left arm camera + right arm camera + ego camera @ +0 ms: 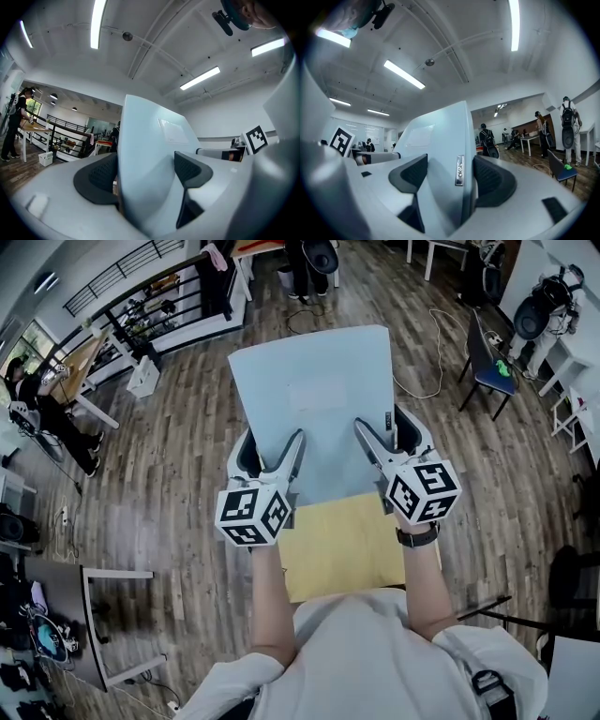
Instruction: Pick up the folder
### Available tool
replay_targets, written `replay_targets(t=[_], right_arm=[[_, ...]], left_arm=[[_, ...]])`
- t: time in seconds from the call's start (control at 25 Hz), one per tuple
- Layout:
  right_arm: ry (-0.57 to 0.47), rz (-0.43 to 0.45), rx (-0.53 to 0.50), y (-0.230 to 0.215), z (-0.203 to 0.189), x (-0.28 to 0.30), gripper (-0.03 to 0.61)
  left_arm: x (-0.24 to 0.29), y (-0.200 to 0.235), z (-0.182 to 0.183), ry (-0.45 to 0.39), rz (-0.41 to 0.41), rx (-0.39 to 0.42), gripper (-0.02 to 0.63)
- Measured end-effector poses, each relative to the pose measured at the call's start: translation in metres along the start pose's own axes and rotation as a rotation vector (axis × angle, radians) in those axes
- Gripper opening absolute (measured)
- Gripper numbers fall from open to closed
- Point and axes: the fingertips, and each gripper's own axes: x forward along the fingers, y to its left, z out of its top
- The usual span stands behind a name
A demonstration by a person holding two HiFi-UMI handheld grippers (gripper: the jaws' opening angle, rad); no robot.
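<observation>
A pale blue folder [314, 399] with a faint white label is held up in the air, above a tan tabletop [337, 549]. My left gripper [275, 444] is shut on the folder's near left edge. My right gripper [382, 427] is shut on its near right edge. In the left gripper view the folder [150, 140] stands between the dark pads [101, 176] and rises toward the ceiling. The right gripper view shows the folder [436, 136] pinched the same way, and a small metal tab [460, 171] on its spine lies by the right pad [490, 178].
Wood floor lies below. A chair with a blue seat [492, 367] and a white cable [427, 381] are at the right. A person [47, 409] sits by a desk at the left. A dark railing [150, 296] runs at the back left. Several people [567, 126] stand far off.
</observation>
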Motion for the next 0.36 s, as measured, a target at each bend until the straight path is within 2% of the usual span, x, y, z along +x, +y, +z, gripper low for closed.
replay_targets(t=[0.36], right_arm=[[0.013,-0.011,0.001,-0.01,0.001,-0.001,0.308]], left_arm=[[0.009,-0.006,-0.001,0.01,-0.009,-0.007,0.367]])
